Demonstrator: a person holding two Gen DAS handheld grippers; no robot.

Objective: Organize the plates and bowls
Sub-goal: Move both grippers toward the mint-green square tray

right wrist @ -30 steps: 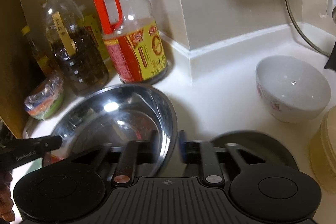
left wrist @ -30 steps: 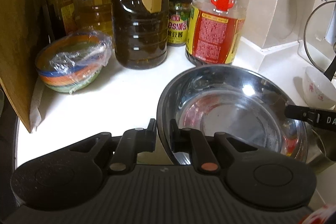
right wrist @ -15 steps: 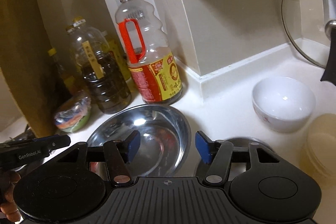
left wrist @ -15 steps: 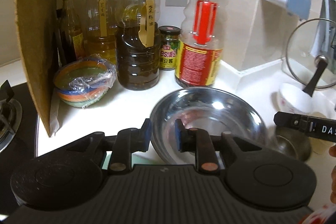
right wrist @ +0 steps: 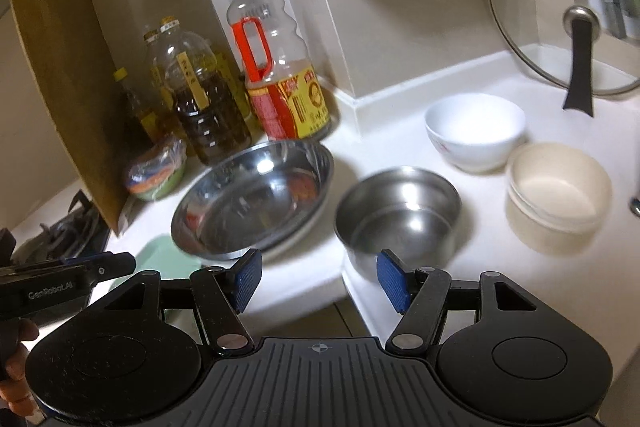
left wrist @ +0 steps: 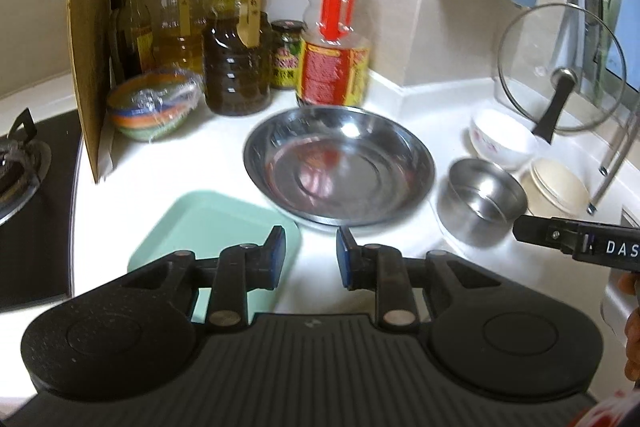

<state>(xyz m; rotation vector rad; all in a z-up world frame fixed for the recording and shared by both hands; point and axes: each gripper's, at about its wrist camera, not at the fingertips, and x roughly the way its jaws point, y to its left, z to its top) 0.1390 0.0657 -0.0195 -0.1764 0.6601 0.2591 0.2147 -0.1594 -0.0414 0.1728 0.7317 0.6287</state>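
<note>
A wide steel plate (left wrist: 339, 166) (right wrist: 253, 197) sits on the white counter in front of the oil bottles. A small steel bowl (left wrist: 480, 198) (right wrist: 398, 214) stands to its right. A white bowl (left wrist: 502, 139) (right wrist: 475, 129) and a cream bowl (left wrist: 558, 186) (right wrist: 558, 194) stand further right. A mint green tray (left wrist: 214, 231) lies at the counter's front left. My left gripper (left wrist: 310, 257) is open and empty, back from the plate's near rim. My right gripper (right wrist: 318, 281) is open and empty, near the counter's front edge.
Oil bottles (left wrist: 236, 47) and a red-handled bottle (left wrist: 334, 35) line the back wall. A wrapped stack of coloured bowls (left wrist: 154, 103) sits beside a cardboard panel (left wrist: 90, 39). A glass lid (left wrist: 560, 67) leans at right. A gas stove (left wrist: 20, 163) is at left.
Both grippers let go of the steel plate's rim, opened, and pulled back and up. The plate now rests on the counter.
</note>
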